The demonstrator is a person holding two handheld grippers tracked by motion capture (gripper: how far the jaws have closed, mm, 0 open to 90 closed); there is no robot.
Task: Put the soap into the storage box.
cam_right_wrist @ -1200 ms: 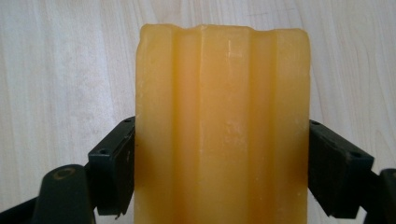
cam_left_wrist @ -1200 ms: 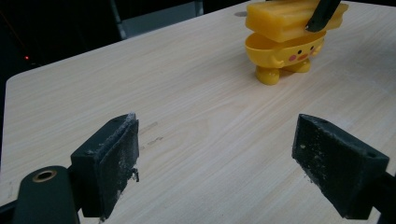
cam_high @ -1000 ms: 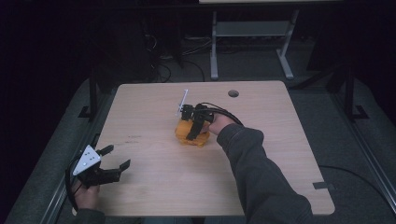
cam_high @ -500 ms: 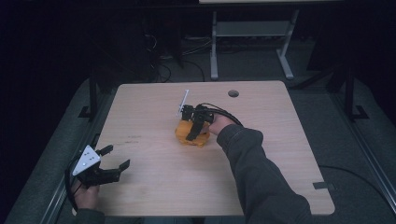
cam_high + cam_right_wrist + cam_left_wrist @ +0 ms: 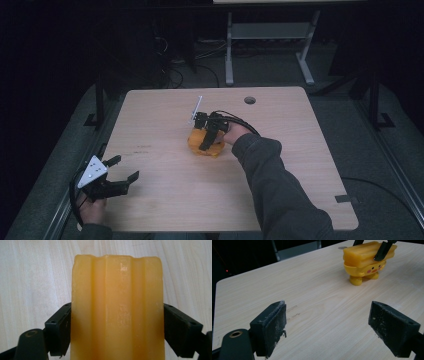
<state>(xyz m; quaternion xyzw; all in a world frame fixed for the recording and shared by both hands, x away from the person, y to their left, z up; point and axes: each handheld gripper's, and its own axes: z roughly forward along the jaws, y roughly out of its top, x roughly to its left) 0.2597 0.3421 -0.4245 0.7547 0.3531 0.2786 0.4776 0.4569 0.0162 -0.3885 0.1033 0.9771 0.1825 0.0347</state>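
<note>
My right gripper [image 5: 117, 327] clamped on yellow ridged lid [image 5: 117, 315] of duck-shaped box [image 5: 364, 270]; next: straight lift (judging). Left gripper [image 5: 329, 325] idle, jaws apart.

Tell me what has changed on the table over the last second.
Nothing visibly changed. The right gripper stays closed on the yellow toy at the table's middle, and the left gripper still waits open near the front left corner.

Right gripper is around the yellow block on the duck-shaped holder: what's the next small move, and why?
Probably lift the yellow block straight up. The right gripper has a jaw against each of its sides, while the duck-shaped holder stands on the table and the left gripper waits open, far away.
</note>
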